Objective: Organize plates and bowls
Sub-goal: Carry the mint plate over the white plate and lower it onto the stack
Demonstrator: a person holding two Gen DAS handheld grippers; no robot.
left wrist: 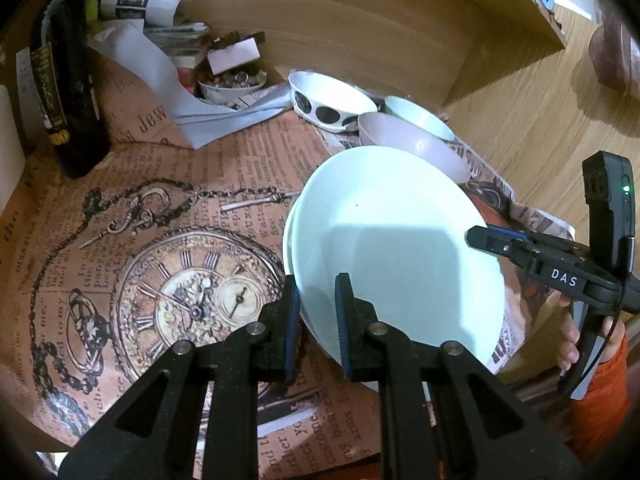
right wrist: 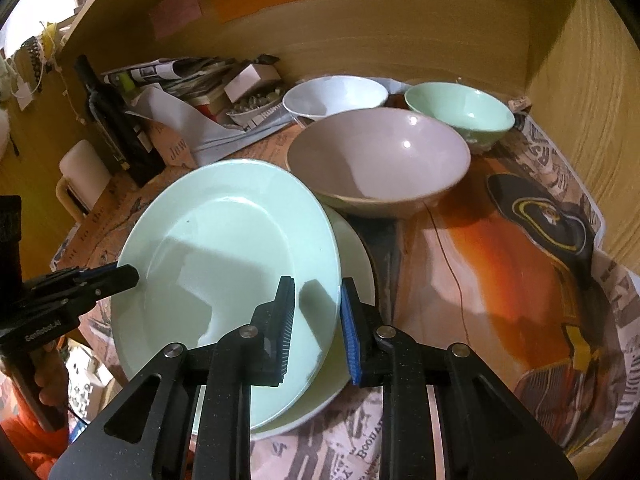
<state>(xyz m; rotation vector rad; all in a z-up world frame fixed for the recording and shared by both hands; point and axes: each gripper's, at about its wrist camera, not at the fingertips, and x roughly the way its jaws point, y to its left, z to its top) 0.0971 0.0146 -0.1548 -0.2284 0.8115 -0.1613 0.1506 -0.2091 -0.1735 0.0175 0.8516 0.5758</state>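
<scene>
While both tools pinch the mint plate (right wrist: 224, 264), left tool (left wrist: 318, 316) clamped on its left rim and right tool (right wrist: 318, 320) on its near-right rim, it sits tilted over a cream plate (right wrist: 352, 360). Risk: uneven lowering slides it into the pink bowl (right wrist: 378, 160) behind.

The top plate (right wrist: 224, 248) lies on another plate (right wrist: 352, 264); three bowls (right wrist: 378, 160) stand behind it, a bottle (right wrist: 116, 128) to its left
</scene>
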